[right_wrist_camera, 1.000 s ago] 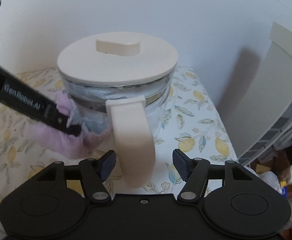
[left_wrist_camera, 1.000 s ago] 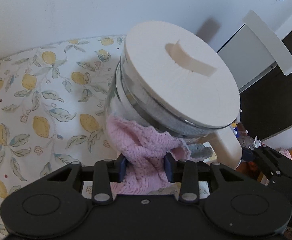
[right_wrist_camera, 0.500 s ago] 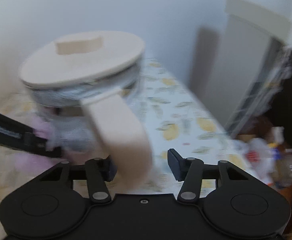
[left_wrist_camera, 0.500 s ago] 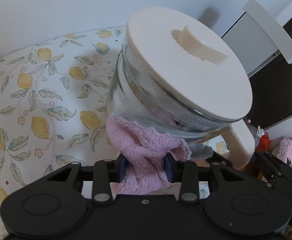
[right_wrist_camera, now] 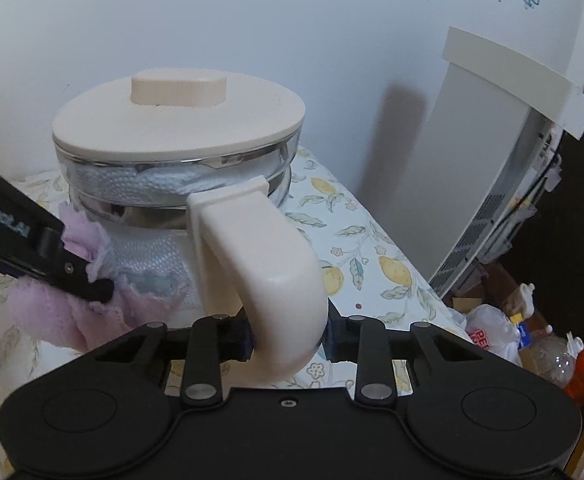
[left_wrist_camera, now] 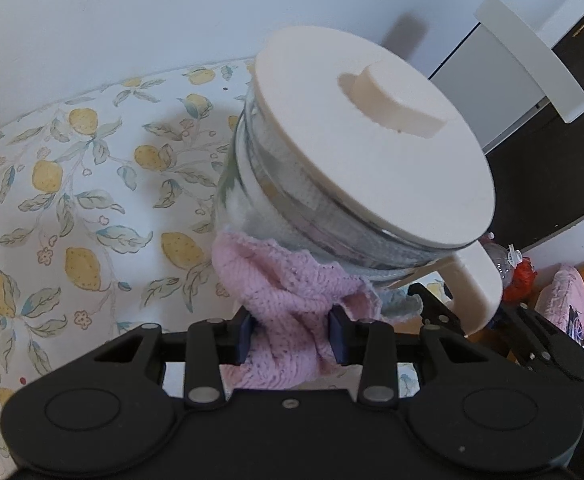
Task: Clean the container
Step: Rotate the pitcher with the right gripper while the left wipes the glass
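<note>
Glass container [right_wrist_camera: 160, 216] with cream lid [right_wrist_camera: 180, 124] sits at 12 o'clock from the right claw [right_wrist_camera: 288, 334], which is clenched on the container's cream handle [right_wrist_camera: 264, 276], fingers pressed to both sides of the loop. Lid is seated on the rim, with a flat knob [right_wrist_camera: 178, 86] on top. Something white and textured shows through the glass (maybe a paper towel inside, hard to tell through reflections).

Left claw [left_wrist_camera: 292, 334] grips a bunched pink cloth [left_wrist_camera: 288, 300], the cloth pressed against the lower wall of the container [left_wrist_camera: 292, 196] at 12 o'clock from that claw. In the right wrist view the left claw comes in from 9 o'clock, cloth [right_wrist_camera: 52, 312] wedged between it and the glass. Container looks tilted in the left wrist view; whether its base touches the bench is hidden by cloth and claw.

Bench [left_wrist_camera: 72, 184] wears a lemon-print cover, against a white wall [right_wrist_camera: 252, 20]. White appliance [right_wrist_camera: 504, 168] stands at 2 o'clock past the bench edge, clutter on the floor [right_wrist_camera: 532, 344] below it.
</note>
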The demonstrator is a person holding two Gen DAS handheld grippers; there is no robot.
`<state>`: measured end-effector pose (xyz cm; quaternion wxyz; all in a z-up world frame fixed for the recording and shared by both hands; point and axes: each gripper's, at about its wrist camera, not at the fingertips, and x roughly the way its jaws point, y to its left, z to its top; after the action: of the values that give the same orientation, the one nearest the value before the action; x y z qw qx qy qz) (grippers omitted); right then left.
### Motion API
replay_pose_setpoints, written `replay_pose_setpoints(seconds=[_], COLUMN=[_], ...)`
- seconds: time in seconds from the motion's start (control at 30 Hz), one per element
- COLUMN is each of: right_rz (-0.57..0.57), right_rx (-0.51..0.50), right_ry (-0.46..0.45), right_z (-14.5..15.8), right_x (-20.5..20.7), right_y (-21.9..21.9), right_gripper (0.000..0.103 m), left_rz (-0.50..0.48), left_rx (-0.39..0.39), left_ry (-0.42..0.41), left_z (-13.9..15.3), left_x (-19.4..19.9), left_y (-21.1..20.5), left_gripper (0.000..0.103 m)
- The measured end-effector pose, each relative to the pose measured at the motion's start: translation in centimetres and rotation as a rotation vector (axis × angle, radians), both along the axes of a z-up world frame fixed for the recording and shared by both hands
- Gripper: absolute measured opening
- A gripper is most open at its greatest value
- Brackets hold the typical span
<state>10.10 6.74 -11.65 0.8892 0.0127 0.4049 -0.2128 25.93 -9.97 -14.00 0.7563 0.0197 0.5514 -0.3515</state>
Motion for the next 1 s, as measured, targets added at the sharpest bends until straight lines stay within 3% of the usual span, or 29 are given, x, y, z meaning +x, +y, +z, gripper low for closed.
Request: replay_pose_setpoints(seconds=[0.3, 0.63, 1.0], right_rz=[0.186, 0.430, 0.605], right_rx=[0.014, 0.011, 0.002], right_ry=[0.024, 0.032, 0.043], right_z=[-0.5, -0.5, -1.1], right_x=[0.6, 2.5, 5.5], right_y=[-3.7, -7.8, -11.3], right_gripper=[0.036, 0.036, 0.036], left_rz=[0.036, 0.147, 0.273], left_rx=[-0.049, -0.056, -0.072], left_ry=[0.003, 0.027, 0.046], left_z=[2.9, 2.8, 1.7], left_x=[-0.7, -0.7, -0.7], left_y=[-0.7, -1.9, -3.8], left_gripper=[0.037, 0.037, 0.038])
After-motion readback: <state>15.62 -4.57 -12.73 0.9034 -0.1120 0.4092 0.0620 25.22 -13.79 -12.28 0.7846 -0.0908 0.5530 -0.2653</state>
